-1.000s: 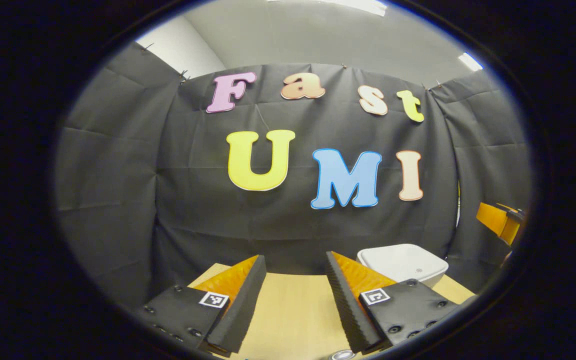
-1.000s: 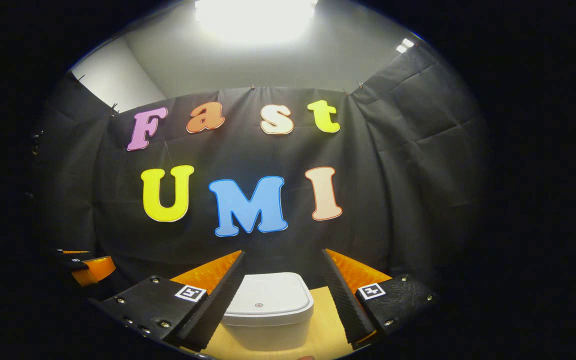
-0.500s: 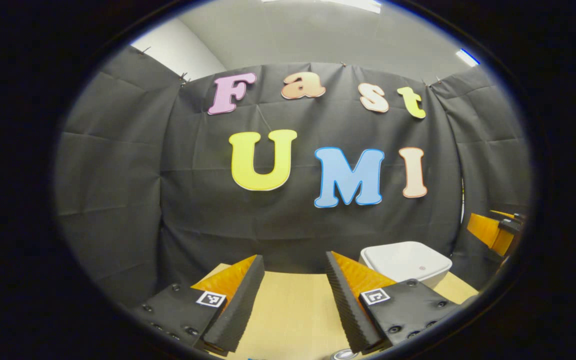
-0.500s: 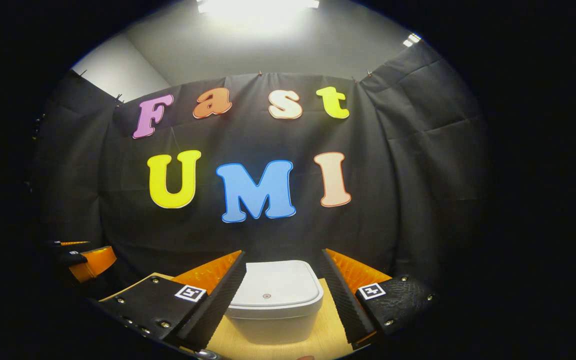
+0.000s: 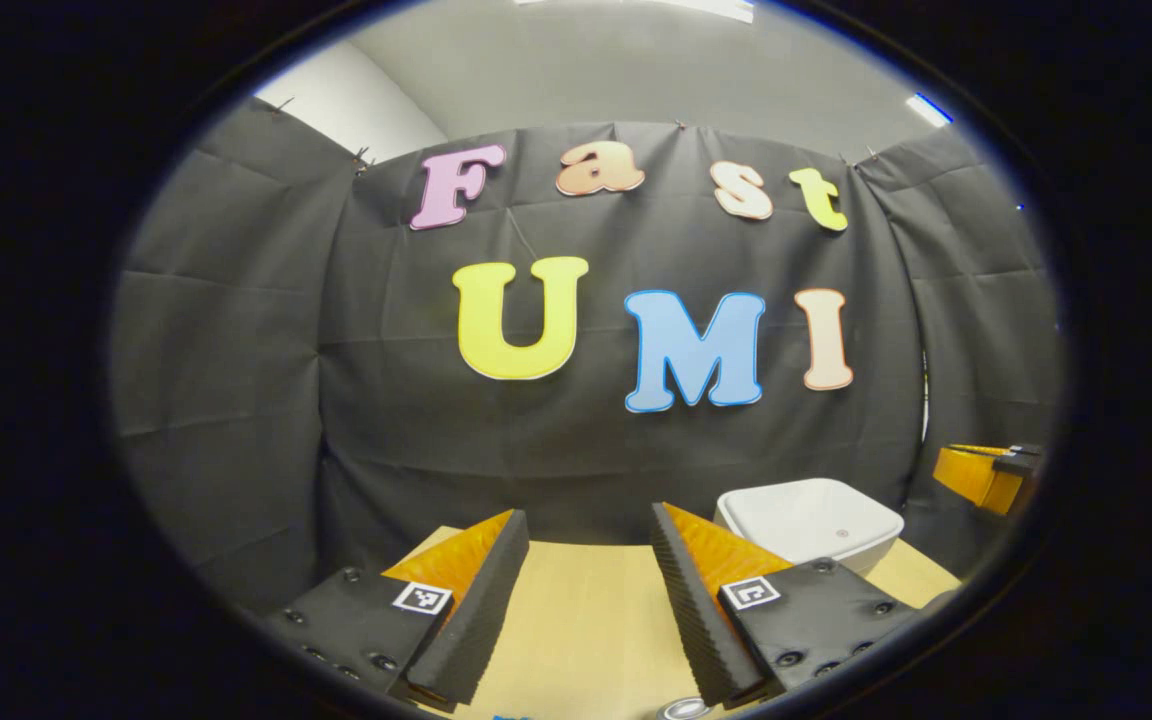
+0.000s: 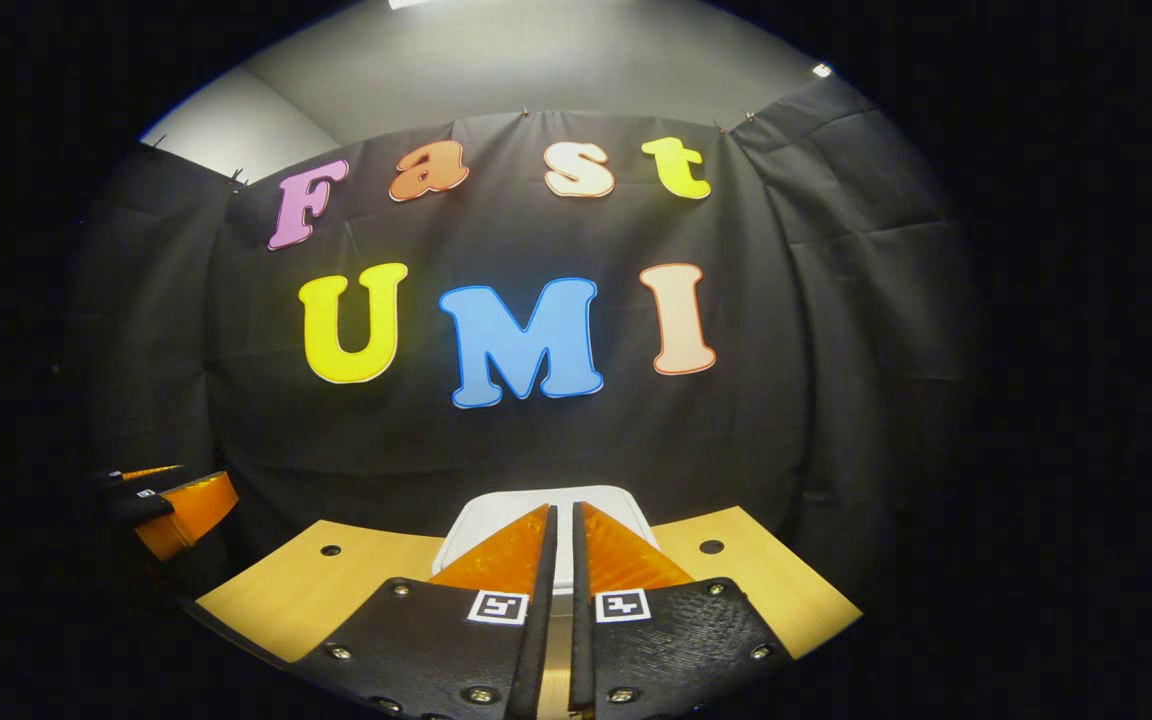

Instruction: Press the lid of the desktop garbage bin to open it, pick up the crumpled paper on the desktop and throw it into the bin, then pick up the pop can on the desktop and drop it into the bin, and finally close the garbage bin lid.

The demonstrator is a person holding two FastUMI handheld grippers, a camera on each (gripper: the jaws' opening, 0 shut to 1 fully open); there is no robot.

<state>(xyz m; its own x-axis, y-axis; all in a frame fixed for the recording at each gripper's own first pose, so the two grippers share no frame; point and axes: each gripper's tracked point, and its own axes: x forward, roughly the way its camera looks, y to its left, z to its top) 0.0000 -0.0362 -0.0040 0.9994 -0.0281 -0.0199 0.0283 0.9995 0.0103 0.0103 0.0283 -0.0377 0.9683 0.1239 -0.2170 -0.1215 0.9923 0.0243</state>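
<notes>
Black cloth (image 5: 236, 350) hangs all round me, creased. Above it a grey ceiling (image 5: 636, 70) with lights. Below, a pale wooden table (image 6: 316, 585).

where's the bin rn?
In the right gripper view the white bin sits on the wooden table at the black cloth wall, dead ahead behind the right gripper, whose jaws are nearly closed.

left tool (image 5: 586, 560): fingers spread wide | right tool (image 6: 564, 540): fingers nearly together
</notes>
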